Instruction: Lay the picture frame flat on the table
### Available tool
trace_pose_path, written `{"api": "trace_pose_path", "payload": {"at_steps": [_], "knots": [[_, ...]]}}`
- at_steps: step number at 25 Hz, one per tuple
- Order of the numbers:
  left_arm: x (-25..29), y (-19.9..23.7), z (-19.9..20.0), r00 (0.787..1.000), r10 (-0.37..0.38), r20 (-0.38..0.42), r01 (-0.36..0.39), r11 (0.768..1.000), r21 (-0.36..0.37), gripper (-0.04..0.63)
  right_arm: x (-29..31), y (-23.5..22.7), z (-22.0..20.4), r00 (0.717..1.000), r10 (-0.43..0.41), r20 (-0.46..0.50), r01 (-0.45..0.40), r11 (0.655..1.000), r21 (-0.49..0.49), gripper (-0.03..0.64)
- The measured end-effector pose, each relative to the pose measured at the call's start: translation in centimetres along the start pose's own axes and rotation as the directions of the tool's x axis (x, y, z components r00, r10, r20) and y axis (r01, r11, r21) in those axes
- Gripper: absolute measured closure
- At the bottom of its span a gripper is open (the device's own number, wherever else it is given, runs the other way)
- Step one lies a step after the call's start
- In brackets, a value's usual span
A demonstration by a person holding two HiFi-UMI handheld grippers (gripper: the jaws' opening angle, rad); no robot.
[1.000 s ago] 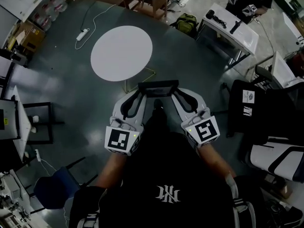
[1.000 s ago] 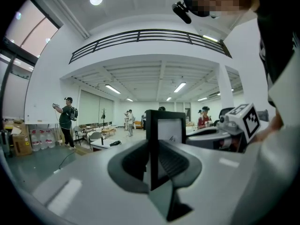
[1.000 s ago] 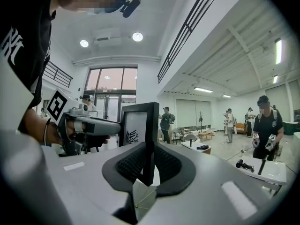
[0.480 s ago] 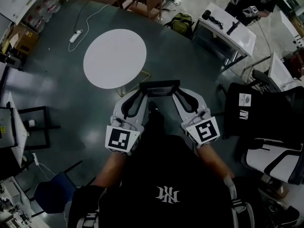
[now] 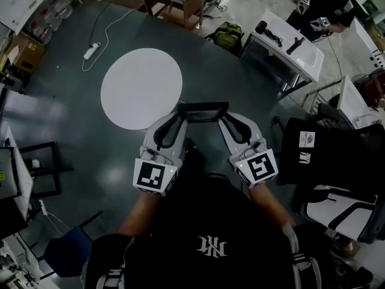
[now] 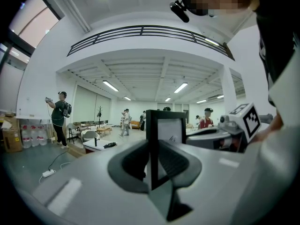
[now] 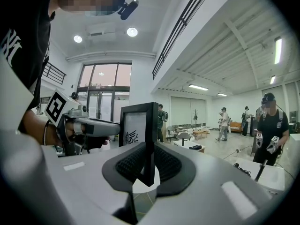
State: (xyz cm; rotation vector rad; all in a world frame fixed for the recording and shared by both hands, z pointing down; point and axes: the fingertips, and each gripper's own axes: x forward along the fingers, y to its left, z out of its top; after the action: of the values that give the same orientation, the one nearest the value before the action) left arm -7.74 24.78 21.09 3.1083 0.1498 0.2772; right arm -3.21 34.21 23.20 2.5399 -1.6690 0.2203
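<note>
1. The picture frame (image 5: 204,111) is held in the air between the two grippers, in front of the person's torso and above the dark floor (image 5: 72,131).
2. The left gripper (image 5: 182,117) has its jaws closed on the frame's left side edge. In the left gripper view, the dark frame moulding (image 6: 166,130) stands upright in the gap between the ribbed pads (image 6: 176,161), with both jaws in contact.
3. The right gripper (image 5: 225,117) has its jaws closed on the frame's right side edge. In the right gripper view, the frame (image 7: 138,125) stands upright and is clamped between the pads (image 7: 129,163).
4. The frame holds a white insert with a small dark mark near its lower edge. In each gripper view, the opposite gripper is visible beyond the frame.
5. The round white table (image 5: 141,88) stands ahead and to the left of the frame. Its top carries nothing.
6. In the head view, the frame's left end lies just beside the table's near right edge. It appears to be clear of the top, but the steep view does not confirm the height.
7. Each gripper's marker cube faces the head camera: left (image 5: 150,176), right (image 5: 257,167).
8. Surroundings: a green backpack (image 5: 228,36) lies on the floor beyond the table, a white desk (image 5: 283,41) stands at the upper right, a power strip (image 5: 91,51) lies at the upper left and a black chair (image 5: 313,146) stands at the right.
</note>
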Motion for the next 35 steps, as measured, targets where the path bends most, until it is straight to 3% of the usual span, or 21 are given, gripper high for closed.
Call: {"api": "trace_pose_path", "payload": {"at_steps": [8, 15, 28, 35], "knots": [[6.2, 3.5, 0.8, 0.998, -0.045, 0.031, 0.045, 0.999, 0.005, 0.532, 5.2, -4.7, 1.2, 1.000, -0.015, -0.003, 0.015, 1.000, -0.004, 0.568], [9.3, 7.0, 1.6, 0.999, -0.031, 0.036, 0.031, 0.999, 0.015, 0.534, 9.7, -6.7, 2.1, 1.000, 0.003, 0.002, -0.003, 1.000, -0.019, 0.569], [8.1, 13.3, 2.0, 0.993, 0.101, 0.055, -0.101, 0.995, 0.006, 0.534, 16.2, -4.6, 3.8, 0.991, 0.134, 0.027, -0.132, 0.990, -0.057, 0.569], [8.3, 16.6, 1.4, 0.981, 0.191, 0.032, -0.190, 0.980, -0.052, 0.534, 19.9, -4.1, 3.5, 0.977, 0.215, 0.013, -0.214, 0.975, -0.059, 0.569]]}}
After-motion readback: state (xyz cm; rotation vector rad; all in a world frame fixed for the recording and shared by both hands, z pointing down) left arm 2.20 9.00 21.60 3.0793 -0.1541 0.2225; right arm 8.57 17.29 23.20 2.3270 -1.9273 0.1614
